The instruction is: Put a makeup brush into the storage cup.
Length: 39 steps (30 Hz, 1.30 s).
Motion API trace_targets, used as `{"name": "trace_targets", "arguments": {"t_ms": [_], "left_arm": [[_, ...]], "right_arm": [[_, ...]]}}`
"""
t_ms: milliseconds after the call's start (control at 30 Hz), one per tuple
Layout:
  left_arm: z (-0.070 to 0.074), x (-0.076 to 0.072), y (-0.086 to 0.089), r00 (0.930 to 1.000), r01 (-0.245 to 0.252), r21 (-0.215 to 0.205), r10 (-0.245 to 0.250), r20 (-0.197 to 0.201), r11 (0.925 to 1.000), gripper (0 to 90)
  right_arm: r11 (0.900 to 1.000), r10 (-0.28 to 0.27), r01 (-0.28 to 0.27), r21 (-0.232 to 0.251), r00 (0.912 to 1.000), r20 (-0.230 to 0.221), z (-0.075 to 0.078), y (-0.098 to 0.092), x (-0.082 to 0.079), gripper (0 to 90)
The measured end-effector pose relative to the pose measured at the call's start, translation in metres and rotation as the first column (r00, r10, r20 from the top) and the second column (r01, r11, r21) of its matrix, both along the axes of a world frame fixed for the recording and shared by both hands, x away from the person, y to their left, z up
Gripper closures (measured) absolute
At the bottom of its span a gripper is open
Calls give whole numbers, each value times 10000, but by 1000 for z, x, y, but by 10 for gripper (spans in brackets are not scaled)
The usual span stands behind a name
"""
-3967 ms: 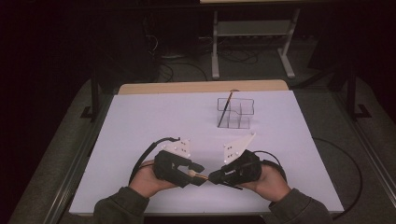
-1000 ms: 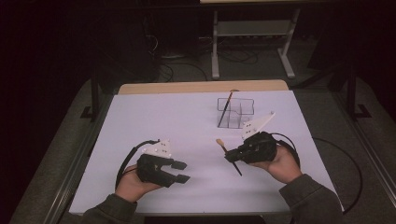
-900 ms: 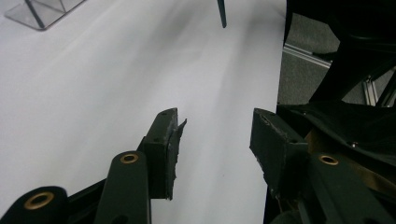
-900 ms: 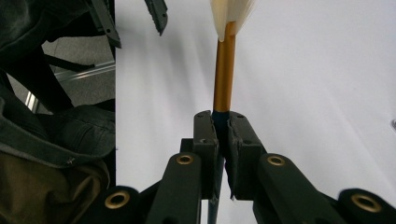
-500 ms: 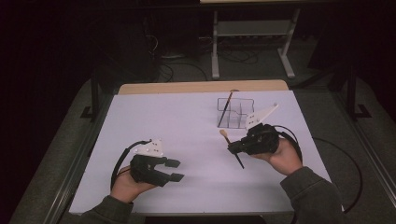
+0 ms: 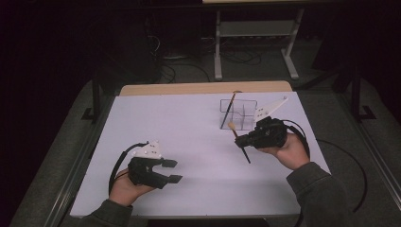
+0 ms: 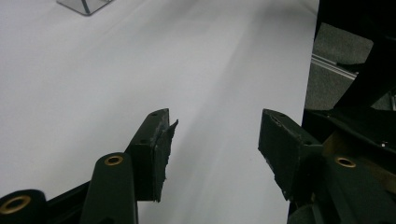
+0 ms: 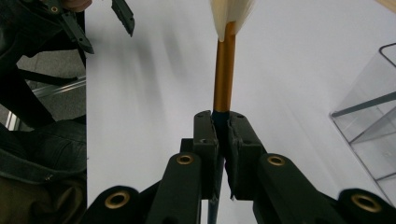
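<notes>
1. The right gripper (image 6: 242,140) is pinching a brush (image 6: 239,142) above the white table (image 6: 189,123), on its right side, just in front of the clear organiser (image 6: 239,114).
2. In the right gripper view, the right gripper (image 8: 223,122) is pressing both pads tight on the brush (image 8: 224,70) where its dark handle is meeting the orange ferrule.
3. The pale bristles are pointing up and away from the jaws in that view; in the high view the tan tip is lying nearest the organiser, and the dark handle is slanting down toward the person.
4. The brush is being held off the table, tilted, and apart from the organiser's front wall.
5. A second dark brush (image 6: 228,109) is leaning in the organiser's left compartment, its tip sticking out above the rim.
6. The organiser (image 8: 373,135) is showing at the right edge of the right gripper view, clear-walled with dividers.
7. The left gripper (image 6: 172,171) is resting near the table's front left corner, held in the left hand (image 6: 124,188), well apart from the brush.
8. Its jaws are standing spread with nothing between them, and they have just been opening wider.
9. In the left gripper view, the left gripper (image 7: 214,135) is looking across bare white table, and the left pad's (image 7: 163,149) edge is looking ragged.
10. A corner of the organiser (image 7: 86,4) is peeking in at the top left of that view.
11. The right hand (image 6: 288,151) is gripping its tool from behind, with a grey sleeve (image 6: 317,189) reaching back to the table's front edge.
</notes>
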State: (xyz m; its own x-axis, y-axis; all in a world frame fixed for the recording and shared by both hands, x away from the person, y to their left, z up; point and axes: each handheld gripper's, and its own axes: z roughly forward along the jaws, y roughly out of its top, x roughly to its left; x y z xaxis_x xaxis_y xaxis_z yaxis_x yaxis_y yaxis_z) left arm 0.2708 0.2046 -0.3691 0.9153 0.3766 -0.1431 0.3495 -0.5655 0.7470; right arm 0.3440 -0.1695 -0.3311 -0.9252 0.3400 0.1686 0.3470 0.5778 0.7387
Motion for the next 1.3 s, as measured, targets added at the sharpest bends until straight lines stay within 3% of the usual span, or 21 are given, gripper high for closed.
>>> {"name": "trace_targets", "arguments": {"t_ms": [467,1033,1300], "left_arm": [[-2,0,10,9994,-345,-27,345,94,9994,392],[-4,-1,15,9987,-497,-254,500,120,9984,356],[-5,-1,18,9979,-629,-232,633,155,9977,331]], "right_arm": [[9997,-110,114,-235,9998,176,11,-5,13,826],[9992,-407,409,-43,9983,411,29,-13,24,826],[9988,-337,353,-341,9982,489,31,-10,30,826]]}}
